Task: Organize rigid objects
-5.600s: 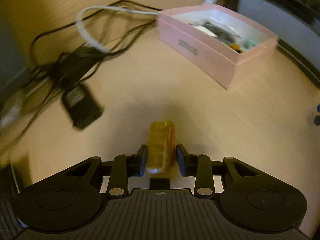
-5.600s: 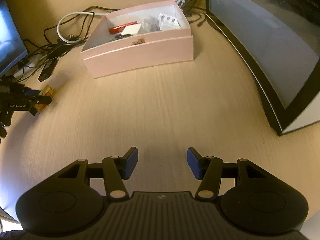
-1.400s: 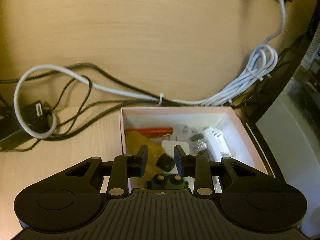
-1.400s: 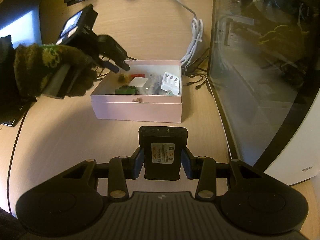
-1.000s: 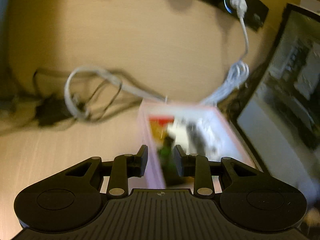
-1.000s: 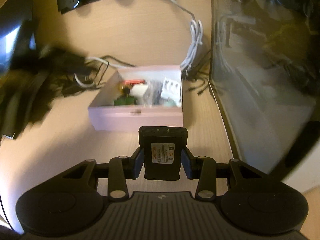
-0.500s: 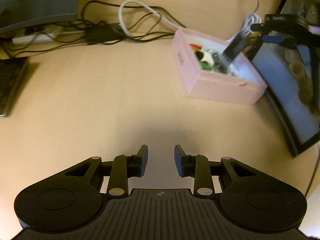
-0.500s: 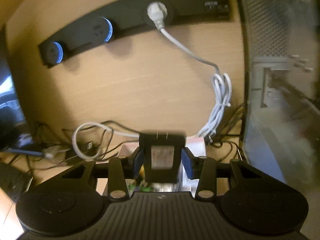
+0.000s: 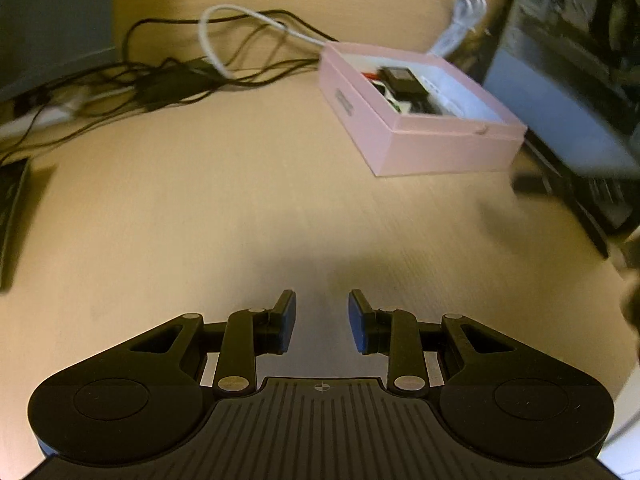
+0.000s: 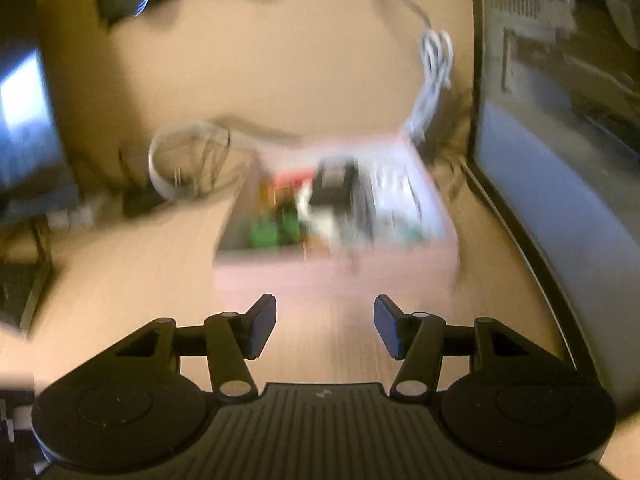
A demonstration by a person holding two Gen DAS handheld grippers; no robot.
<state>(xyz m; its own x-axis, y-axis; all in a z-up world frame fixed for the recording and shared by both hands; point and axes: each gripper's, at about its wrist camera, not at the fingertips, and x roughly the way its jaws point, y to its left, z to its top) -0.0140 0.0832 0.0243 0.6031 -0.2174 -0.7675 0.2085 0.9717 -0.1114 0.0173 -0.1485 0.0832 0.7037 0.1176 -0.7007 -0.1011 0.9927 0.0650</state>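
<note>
A pink box stands on the wooden desk, far right in the left wrist view and blurred at centre in the right wrist view. A black battery pack lies inside it on top of several small items, and it also shows in the right wrist view. My left gripper is open and empty above the bare desk, well short of the box. My right gripper is open and empty just in front of the box.
A tangle of black and white cables lies left of the box. A monitor stands close on the right. A white cable bundle hangs behind the box. A dark flat object lies at the left edge.
My right gripper has opened and let go of the black battery pack, which now lies in the pink box, and it has pulled back. My left gripper stays open, slightly shifted.
</note>
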